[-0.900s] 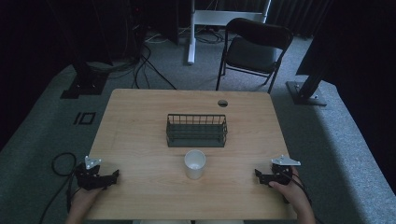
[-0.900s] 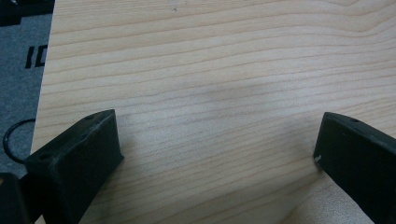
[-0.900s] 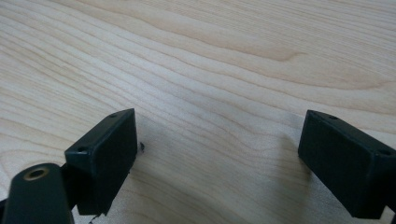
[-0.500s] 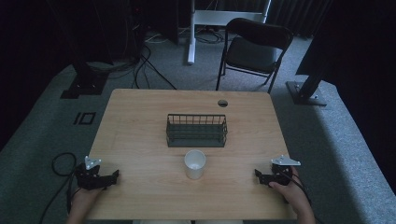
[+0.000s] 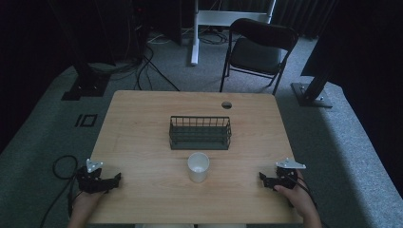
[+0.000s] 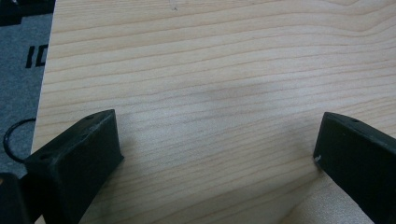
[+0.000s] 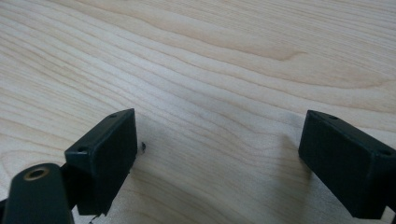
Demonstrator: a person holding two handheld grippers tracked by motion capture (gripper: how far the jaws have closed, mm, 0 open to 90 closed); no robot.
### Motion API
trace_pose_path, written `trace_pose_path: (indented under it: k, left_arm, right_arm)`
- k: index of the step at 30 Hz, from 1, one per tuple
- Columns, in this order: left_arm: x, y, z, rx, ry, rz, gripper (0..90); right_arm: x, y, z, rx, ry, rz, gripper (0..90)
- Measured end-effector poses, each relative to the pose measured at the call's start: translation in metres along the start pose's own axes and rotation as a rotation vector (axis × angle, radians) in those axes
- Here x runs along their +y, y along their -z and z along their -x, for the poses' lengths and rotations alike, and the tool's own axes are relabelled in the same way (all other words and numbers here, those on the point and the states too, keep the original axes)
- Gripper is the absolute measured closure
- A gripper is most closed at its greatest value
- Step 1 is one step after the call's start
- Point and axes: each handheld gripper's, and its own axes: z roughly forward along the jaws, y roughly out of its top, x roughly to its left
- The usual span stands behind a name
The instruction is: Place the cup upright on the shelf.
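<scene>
A white cup (image 5: 197, 166) stands upright near the middle of the wooden table (image 5: 142, 123), just in front of a dark wire basket (image 5: 200, 132). My left gripper (image 5: 115, 178) rests at the table's front left corner, held by a hand. Its jaws stand wide apart over bare wood in the left gripper view (image 6: 217, 154), holding nothing. My right gripper (image 5: 263, 178) rests at the front right, also in a hand. In the right gripper view (image 7: 217, 149) its jaws are spread wide over bare wood, with nothing between them. Both grippers point inward toward the cup, well apart from it.
A round cable hole (image 5: 226, 104) sits near the table's far edge. Behind the table stand a black folding chair (image 5: 259, 50) and dark stand bases (image 5: 311, 95). Cables (image 5: 59, 164) trail on the grey carpet at the left.
</scene>
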Motion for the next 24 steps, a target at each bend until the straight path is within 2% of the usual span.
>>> trace_pose_path:
  k: [8, 14, 24]
  left_arm:
    - [0.000, 0.000, 0.000, 0.000, 0.000, 0.000, 0.8]
    - [0.000, 0.000, 0.000, 0.000, 0.000, 0.000, 0.8]
    - [0.000, 0.000, 0.000, 0.000, 0.000, 0.000, 0.8]
  right_arm:
    - [0.000, 0.000, 0.002, 0.026, -0.005, 0.009, 11.5]
    - [0.004, -0.002, -0.003, 0.024, 0.016, 0.019, 11.5]
    - [0.012, -0.003, -0.013, 0.060, 0.030, 0.040, 11.5]
